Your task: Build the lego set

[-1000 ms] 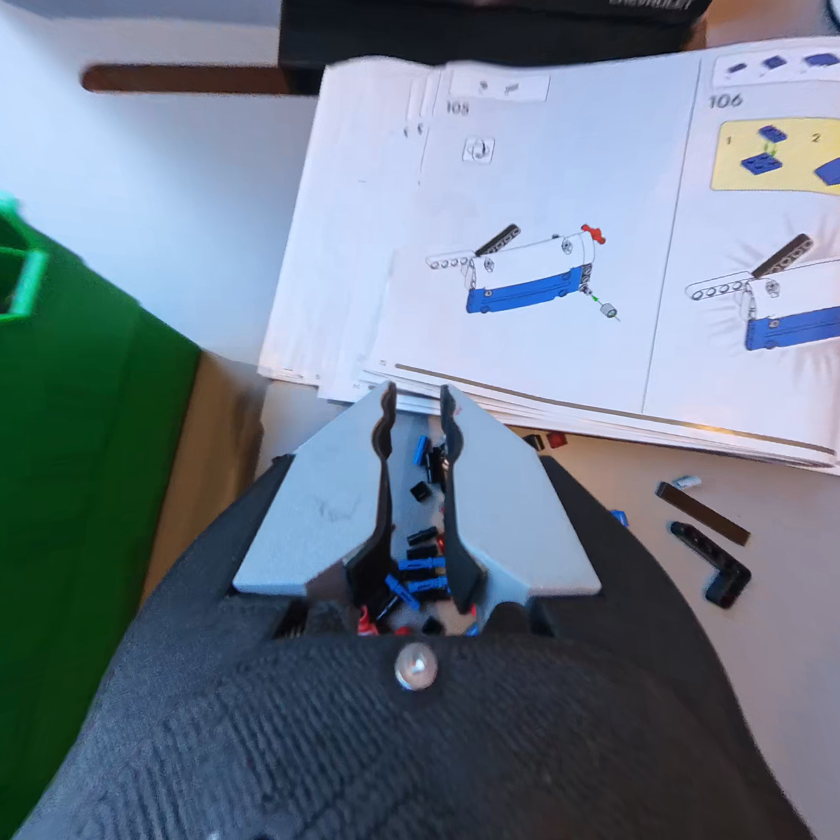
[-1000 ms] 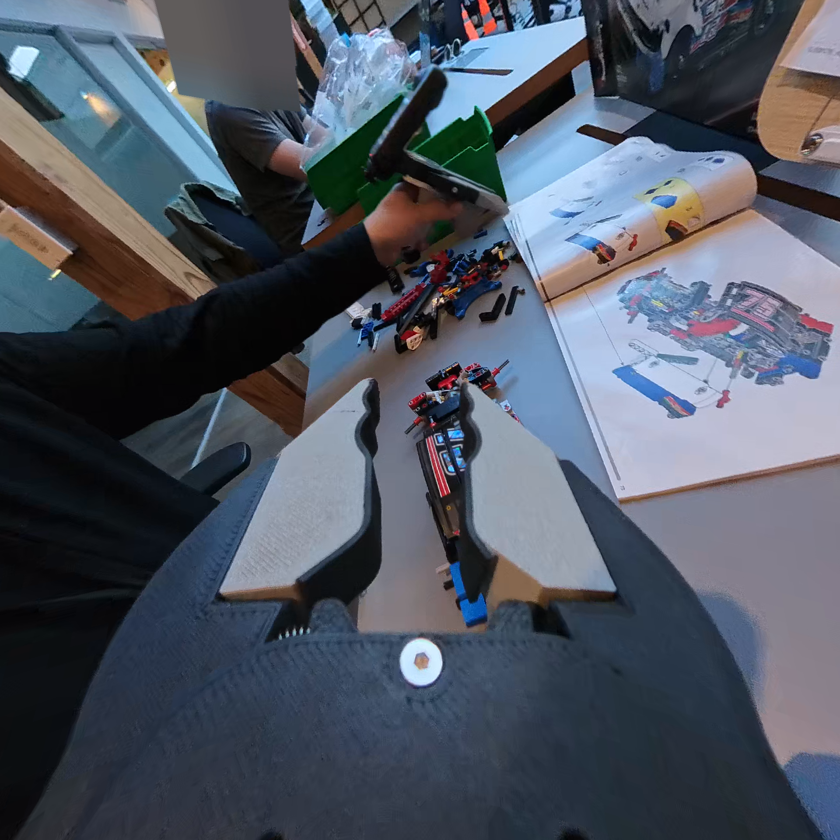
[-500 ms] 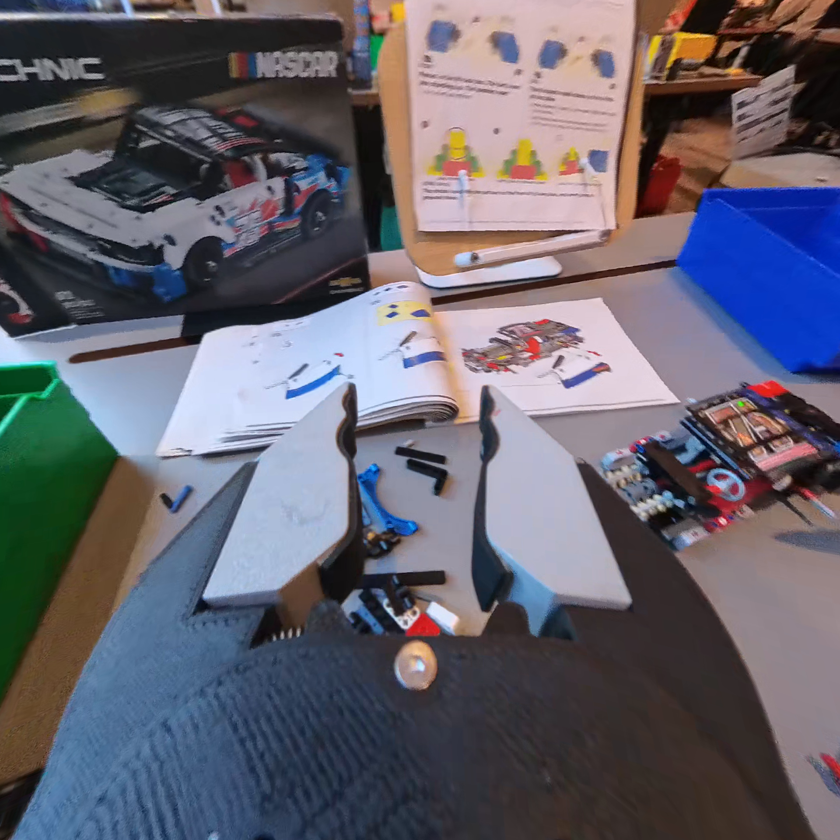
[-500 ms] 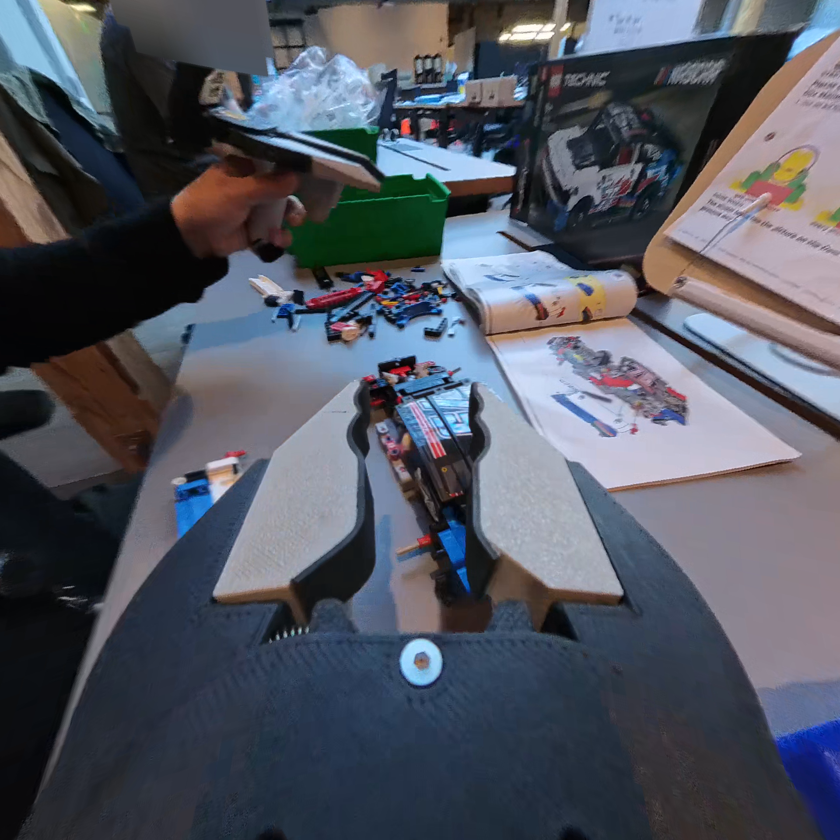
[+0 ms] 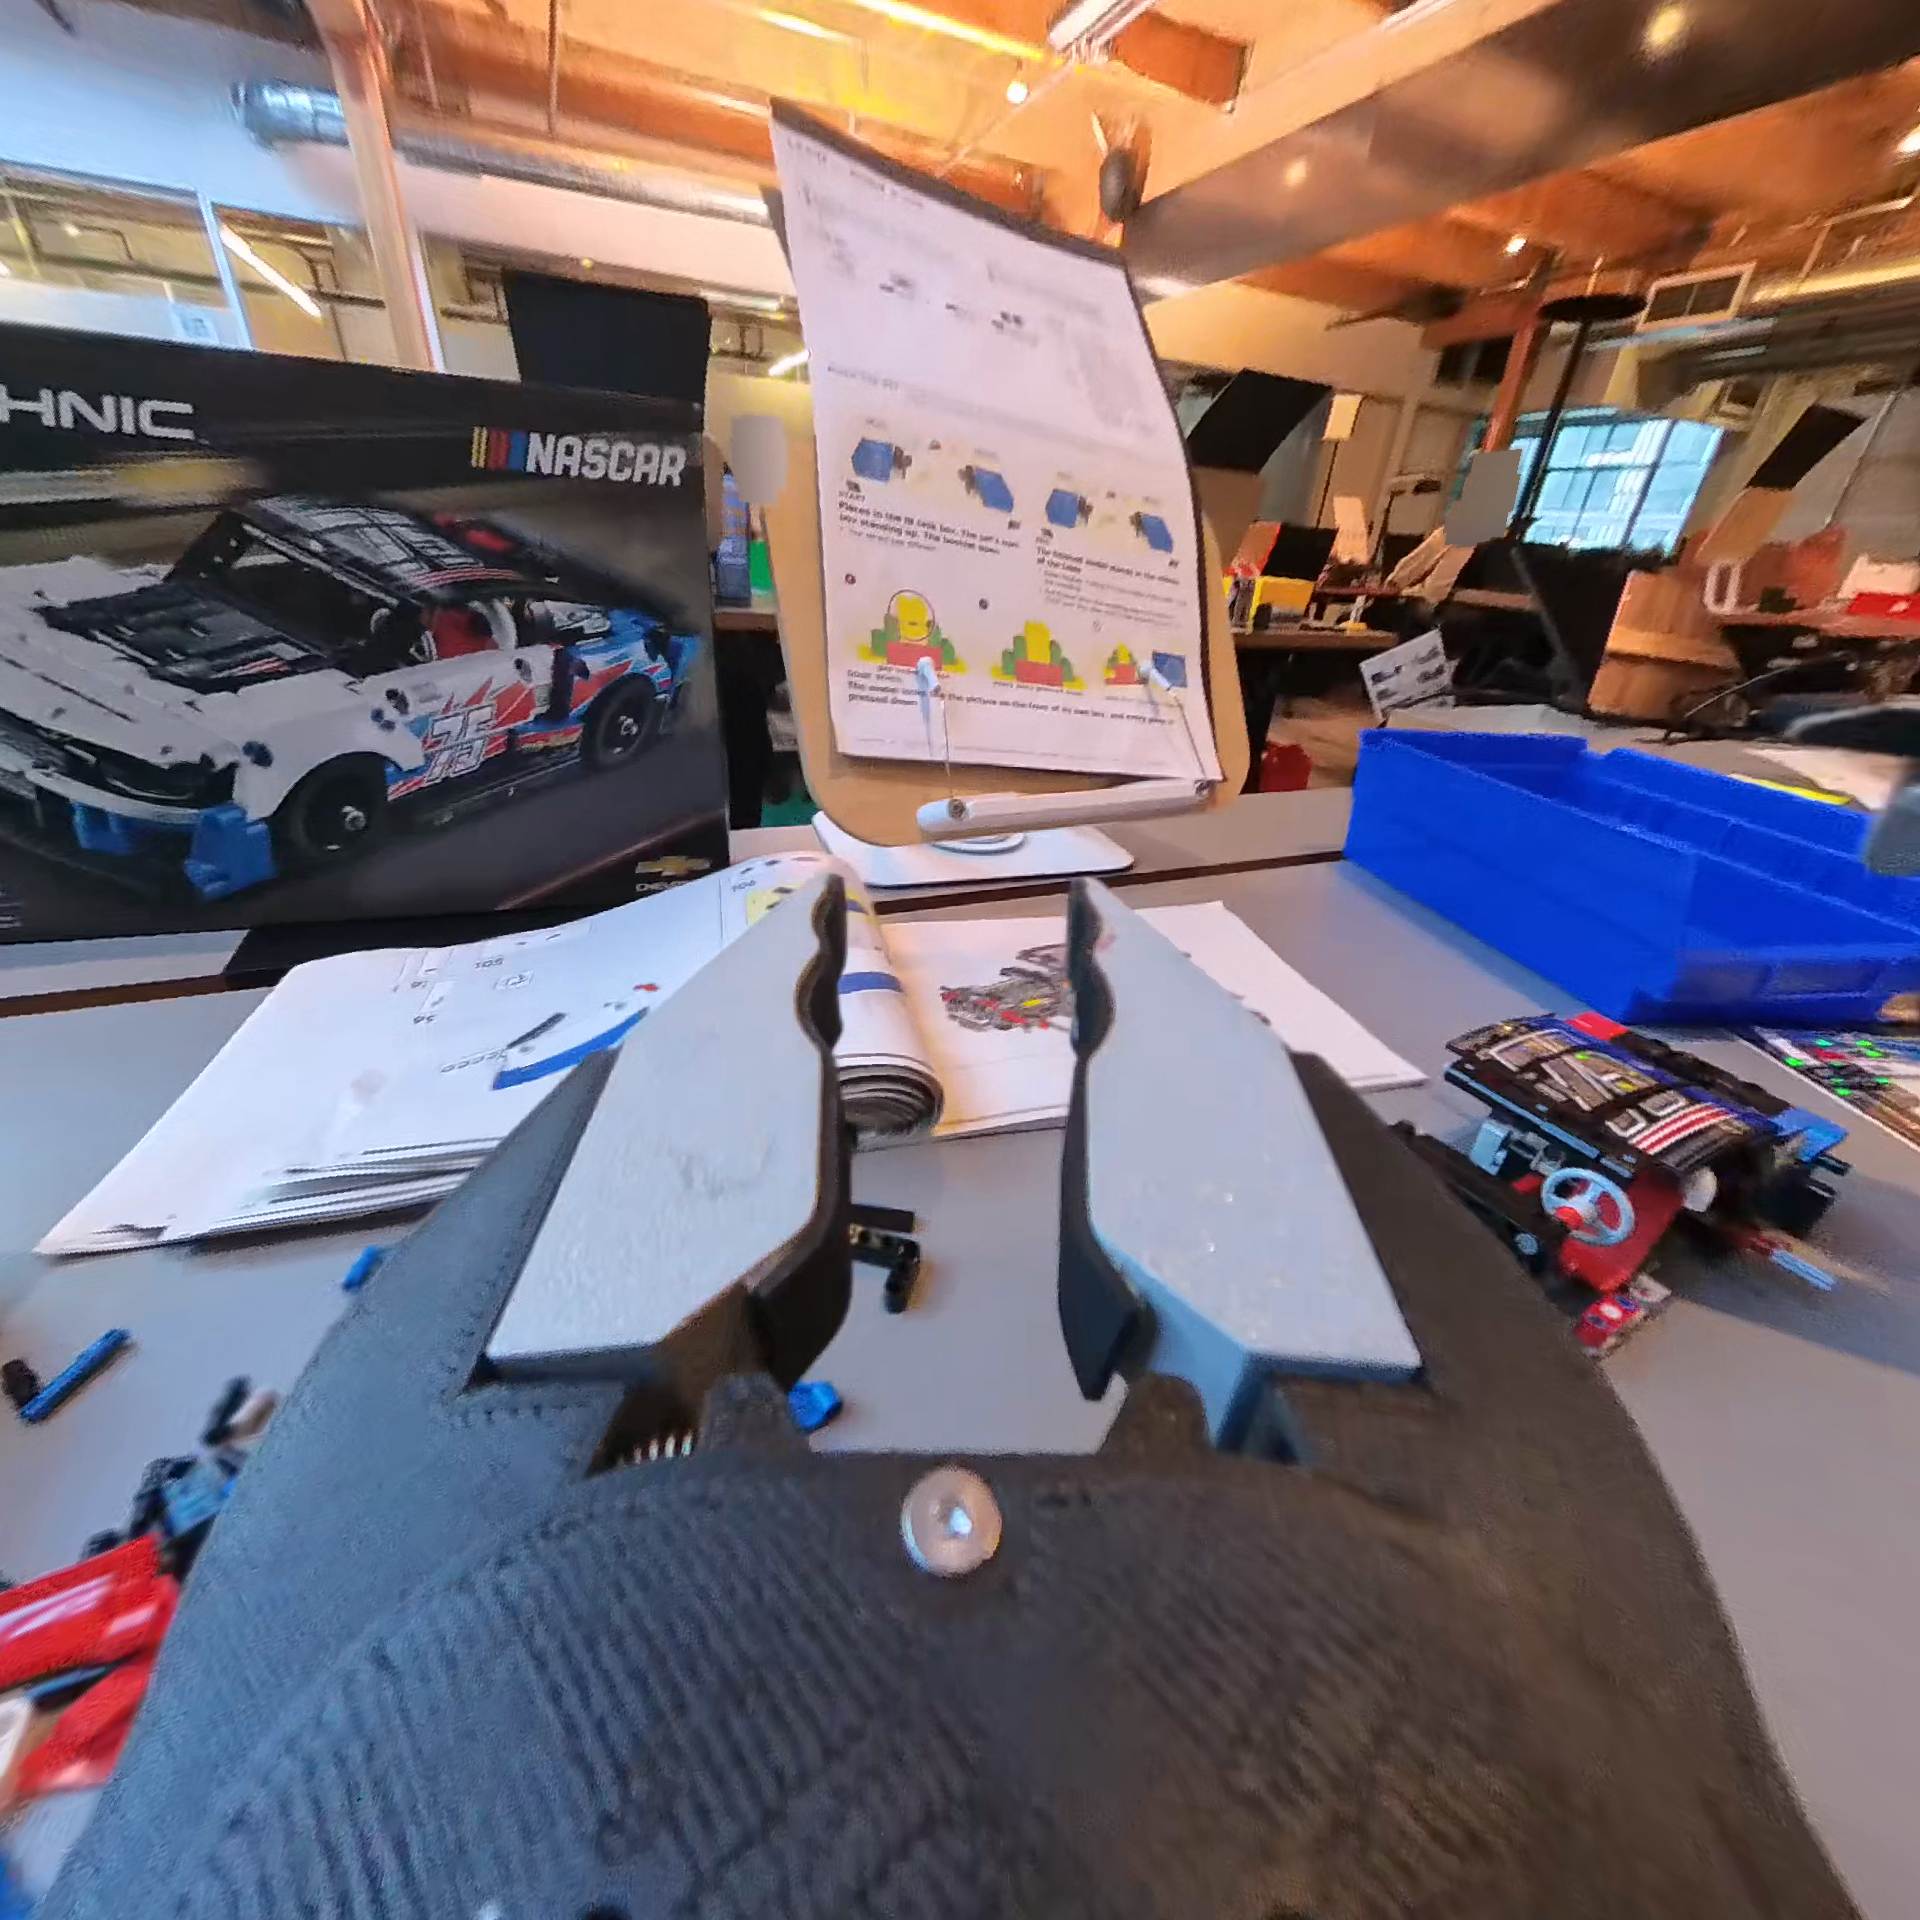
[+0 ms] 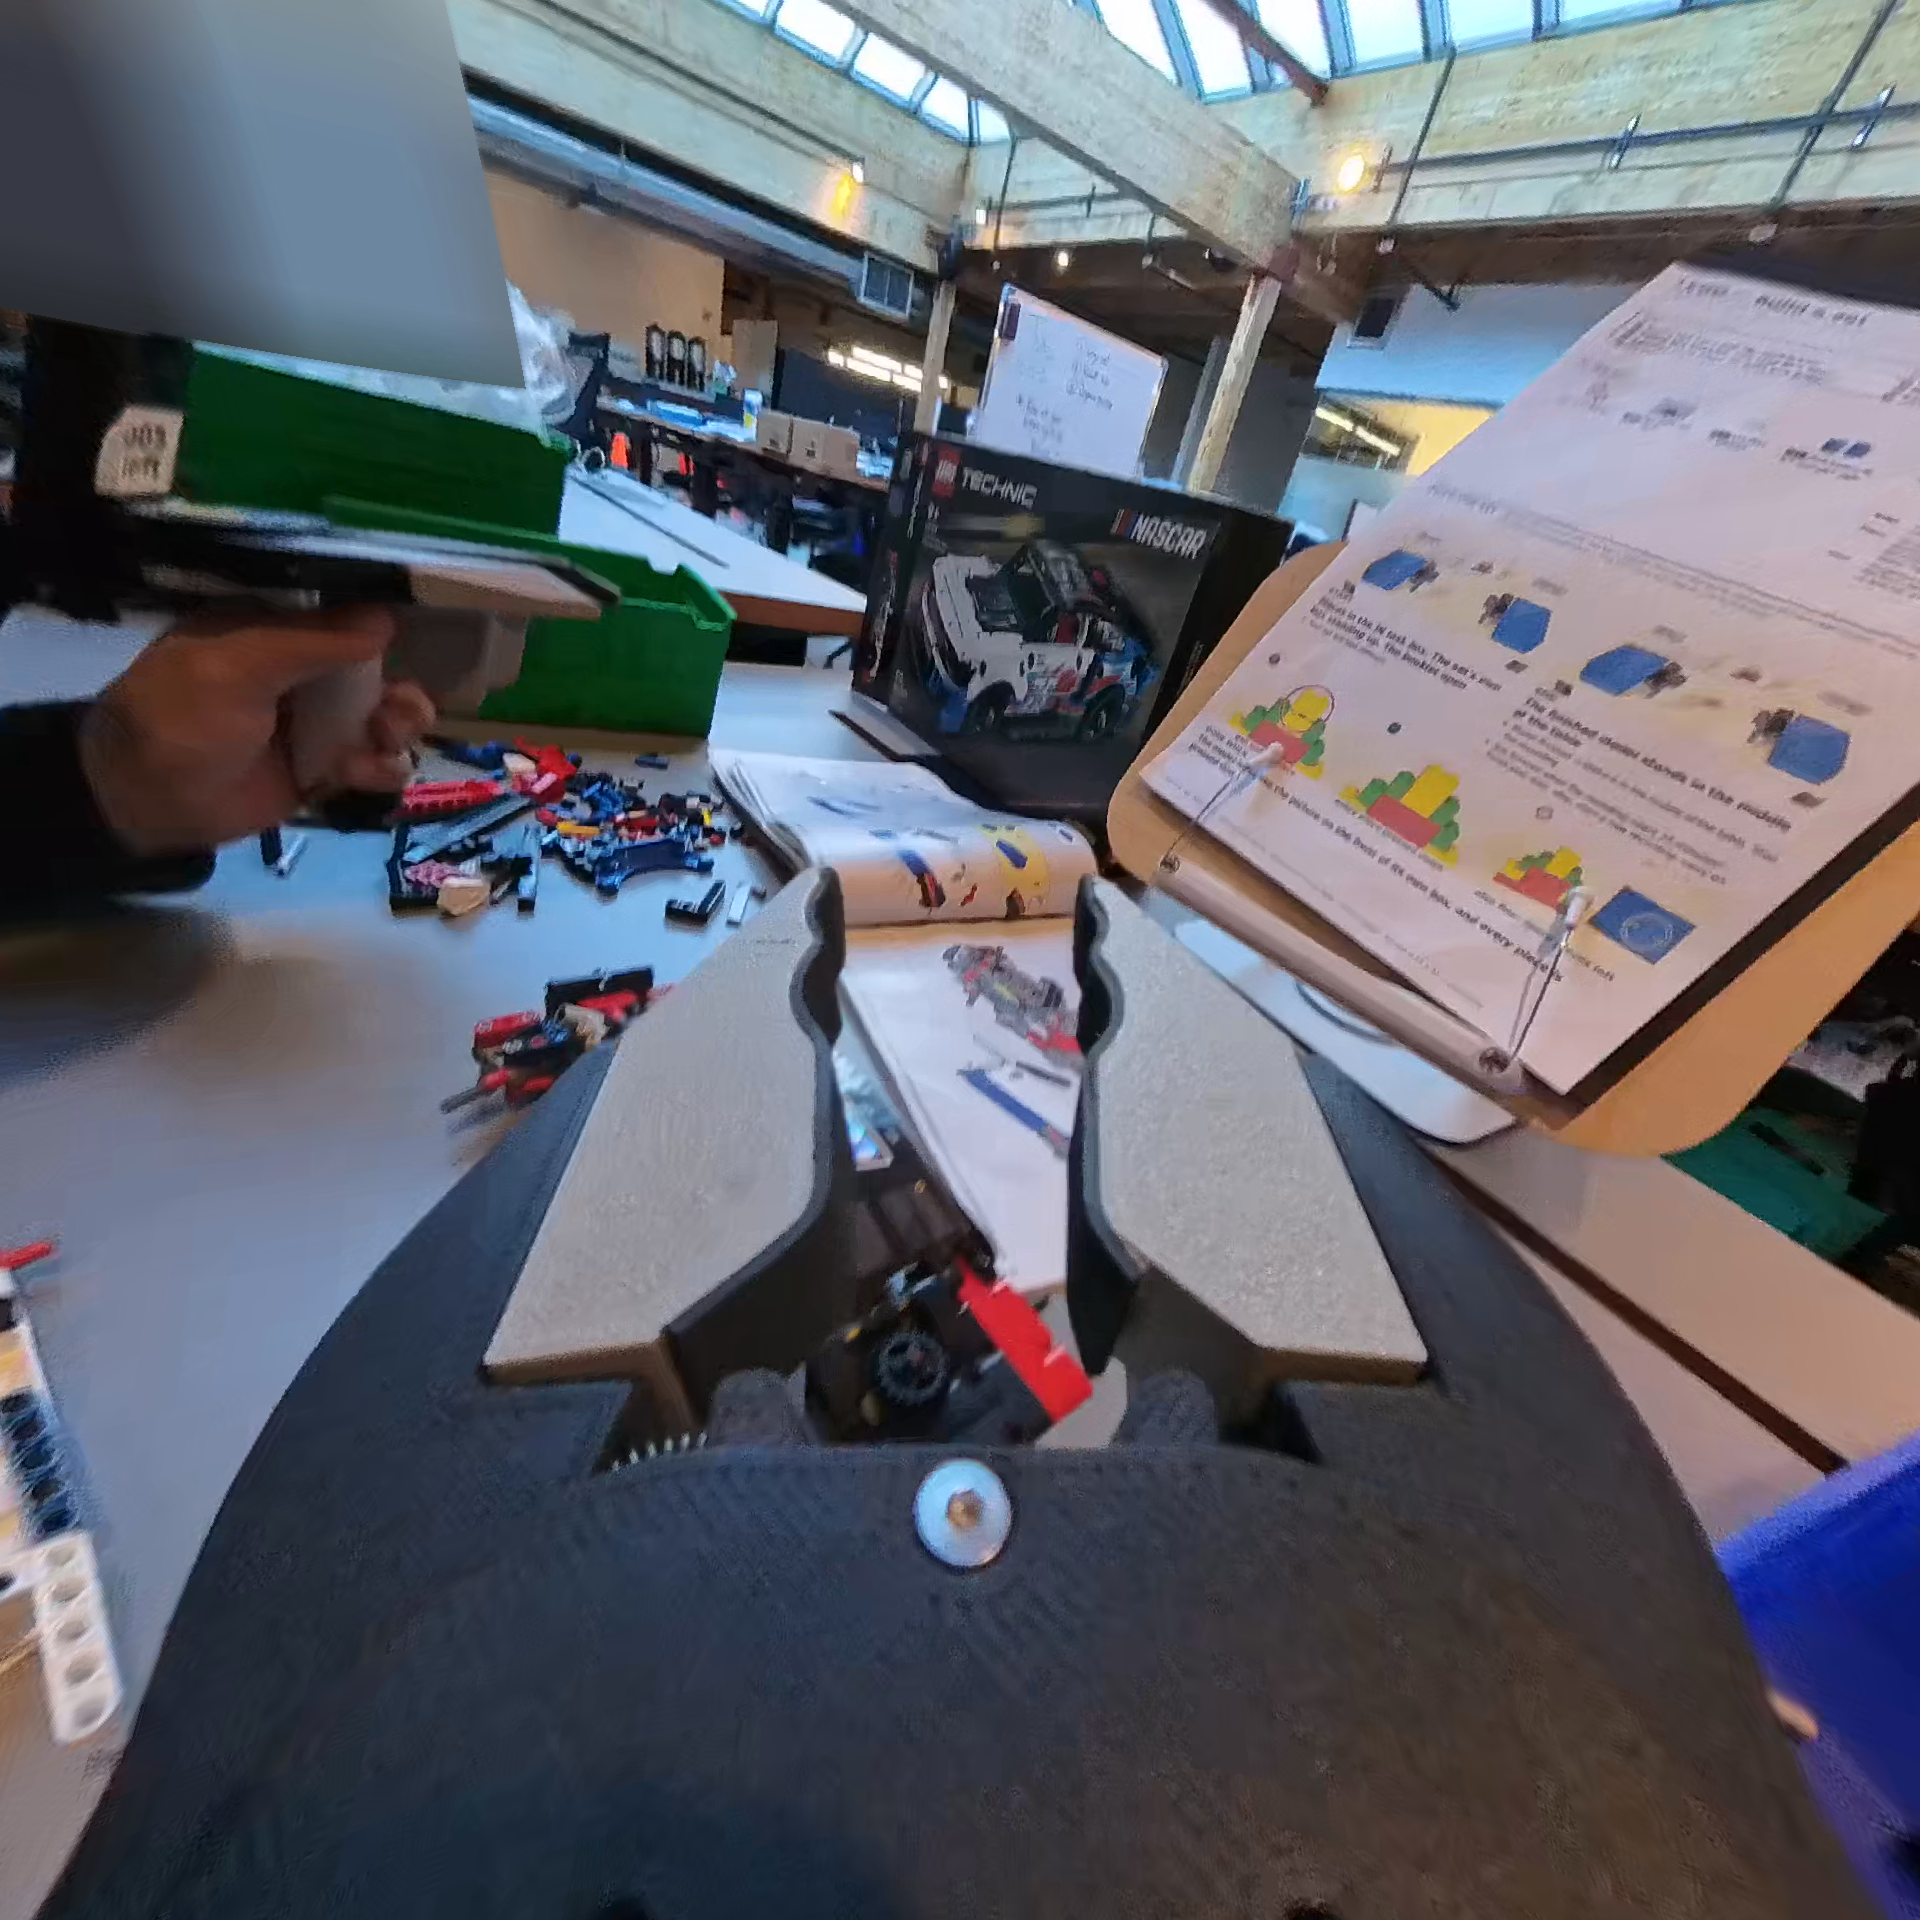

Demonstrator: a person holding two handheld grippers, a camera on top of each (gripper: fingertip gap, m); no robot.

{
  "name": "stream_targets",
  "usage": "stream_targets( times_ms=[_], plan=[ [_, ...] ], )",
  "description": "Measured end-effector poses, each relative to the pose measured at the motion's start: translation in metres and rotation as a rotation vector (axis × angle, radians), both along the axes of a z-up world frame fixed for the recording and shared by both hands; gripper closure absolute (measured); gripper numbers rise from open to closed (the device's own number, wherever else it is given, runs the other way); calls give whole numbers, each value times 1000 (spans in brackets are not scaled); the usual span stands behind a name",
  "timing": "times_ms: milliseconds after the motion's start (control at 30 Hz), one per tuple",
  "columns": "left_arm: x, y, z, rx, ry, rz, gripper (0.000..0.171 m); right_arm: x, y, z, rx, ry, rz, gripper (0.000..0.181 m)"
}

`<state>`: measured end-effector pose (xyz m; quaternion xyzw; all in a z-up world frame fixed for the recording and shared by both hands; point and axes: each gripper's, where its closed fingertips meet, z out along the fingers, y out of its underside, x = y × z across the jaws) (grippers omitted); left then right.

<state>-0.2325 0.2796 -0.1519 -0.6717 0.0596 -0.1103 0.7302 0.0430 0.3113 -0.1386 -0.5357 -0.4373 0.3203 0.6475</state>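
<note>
My left gripper (image 5: 951, 935) is open and empty, held level above the grey table (image 5: 1714, 1455) and facing the open instruction booklet (image 5: 416, 1060). The partly built car (image 5: 1621, 1132), black, red and blue, lies on the table to its right. My right gripper (image 6: 953, 935) is open, with the car (image 6: 935, 1320) showing low between its fingers, not gripped. Loose pieces (image 6: 561, 821) lie in a pile at the left. A hand holds the left gripper (image 6: 468, 587) above that pile in the right wrist view.
The set's box (image 5: 343, 644) stands at the back. A stand with an instruction sheet (image 5: 1008, 582) is behind the booklet. A blue bin (image 5: 1621, 894) is at the right and a green bin (image 6: 623, 644) at the left. A small red-black subassembly (image 6: 561, 1029) lies mid-table. Across from one pair of fingers to the other is roughly 30 cm.
Both grippers tilted up from the table toward the room. The left gripper lifted off the loose pieces and its jaws opened wider. The right gripper's jaws also opened wider above the car.
</note>
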Motion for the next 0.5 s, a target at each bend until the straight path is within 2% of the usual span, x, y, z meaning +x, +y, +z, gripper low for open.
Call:
stream_targets(
  times_ms=[100, 200, 267, 400, 500],
  plan=[
    [13, 0, -4, 2, -25, -58, 132, -8, 14, 17, 22, 46, 24, 139],
    [26, -2, -7, 9, 28, -93, 135, -19, 25, 27, 57, 58, 61, 142],
    [41, -2, -11, -7, 73, -146, 135, -25, 26, 25, 37, 35, 97, 141],
    [75, -11, -14, 10, 165, -239, 136, -24, 29, 19, 32, 32, 81, 143],
    [85, -22, -7, 49, 140, -298, 137, -27, 33, 14, 13, 23, 86, 143]
  ],
)
